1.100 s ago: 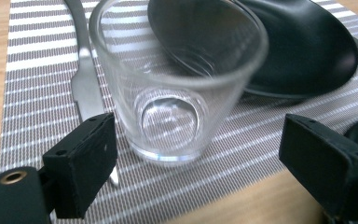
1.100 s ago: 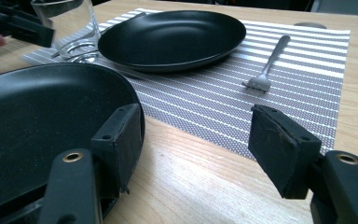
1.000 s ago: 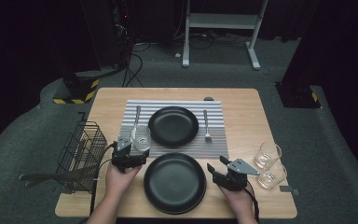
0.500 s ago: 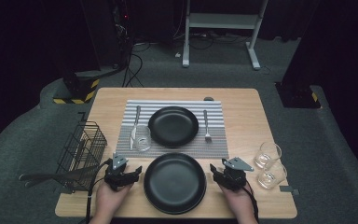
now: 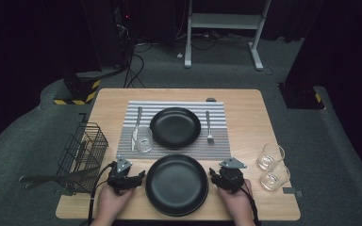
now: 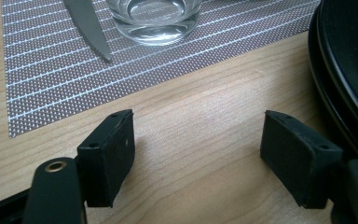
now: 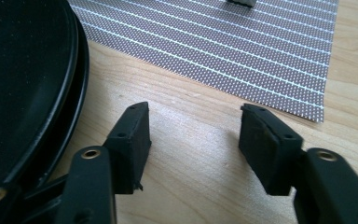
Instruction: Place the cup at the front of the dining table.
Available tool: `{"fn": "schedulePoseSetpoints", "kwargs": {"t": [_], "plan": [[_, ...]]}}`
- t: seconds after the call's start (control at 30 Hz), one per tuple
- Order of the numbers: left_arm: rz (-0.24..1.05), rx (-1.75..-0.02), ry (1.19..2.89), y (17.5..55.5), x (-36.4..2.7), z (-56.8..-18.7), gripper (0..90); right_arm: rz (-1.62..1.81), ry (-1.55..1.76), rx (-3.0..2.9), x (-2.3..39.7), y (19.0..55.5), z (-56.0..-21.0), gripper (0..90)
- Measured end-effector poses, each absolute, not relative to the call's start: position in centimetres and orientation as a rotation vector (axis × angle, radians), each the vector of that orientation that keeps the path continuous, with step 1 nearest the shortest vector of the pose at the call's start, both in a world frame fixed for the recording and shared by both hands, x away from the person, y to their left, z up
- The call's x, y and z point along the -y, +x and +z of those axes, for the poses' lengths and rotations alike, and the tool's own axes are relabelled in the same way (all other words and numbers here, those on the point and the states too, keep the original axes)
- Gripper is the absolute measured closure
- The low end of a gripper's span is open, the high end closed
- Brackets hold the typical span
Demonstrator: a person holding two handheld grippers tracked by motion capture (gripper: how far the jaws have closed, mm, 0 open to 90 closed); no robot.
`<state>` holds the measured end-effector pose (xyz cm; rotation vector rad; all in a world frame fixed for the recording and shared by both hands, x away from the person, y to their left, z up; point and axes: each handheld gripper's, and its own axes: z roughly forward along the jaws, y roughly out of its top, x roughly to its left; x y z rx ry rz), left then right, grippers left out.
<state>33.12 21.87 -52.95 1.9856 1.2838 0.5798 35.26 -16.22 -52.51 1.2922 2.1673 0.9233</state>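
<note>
My left gripper (image 6: 198,154) has its jaws spread wide w/ nothing between them, just bare table (image 6: 200,121) under the gap. In the left gripper view the near plate (image 6: 349,70) sits just beside the right-hand jaw, rim almost at it; can't tell if touching. Ahead of the jaws I see the striped mat (image 6: 51,70), a knife tip (image 6: 91,30) on it and the base of a glass (image 6: 154,18) next to the knife.

My right gripper (image 7: 193,142) is also agape, nothing held, wood below. Right gripper view has the same plate (image 7: 23,79) off the left-hand jaw, near it, and the mat corner (image 7: 261,51) ahead.

The high view gives what the gripper views don't: both hands at the near table edge, left gripper (image 5: 131,178) and right gripper (image 5: 222,177) flanking the near plate (image 5: 176,184), one each side. Beyond it, a second plate (image 5: 175,127) on the mat (image 5: 219,141), knife (image 5: 135,126) and glass (image 5: 144,139) to its left, fork (image 5: 209,127) to its right. Two more glasses (image 5: 271,165) stand at the table's right, off the mat. A wire basket (image 5: 82,155) hangs at the left edge w/ long utensils (image 5: 52,178) sticking out; can't tell which kind.
</note>
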Motion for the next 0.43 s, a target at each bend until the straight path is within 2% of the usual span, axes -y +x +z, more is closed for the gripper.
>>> {"fn": "schedulePoseSetpoints", "kwargs": {"t": [0.13,0.43], "plan": [[0.579,-1.28,1.984,33.05,-21.87,-52.97,27.3,0.93,1.318,-2.167,16.28,35.53,-52.53,39.2],[0.579,-1.276,1.988,33.01,-21.87,-52.96,27.4,0.938,1.3,-2.175,15.91,35.44,-52.53,42.8]]}}
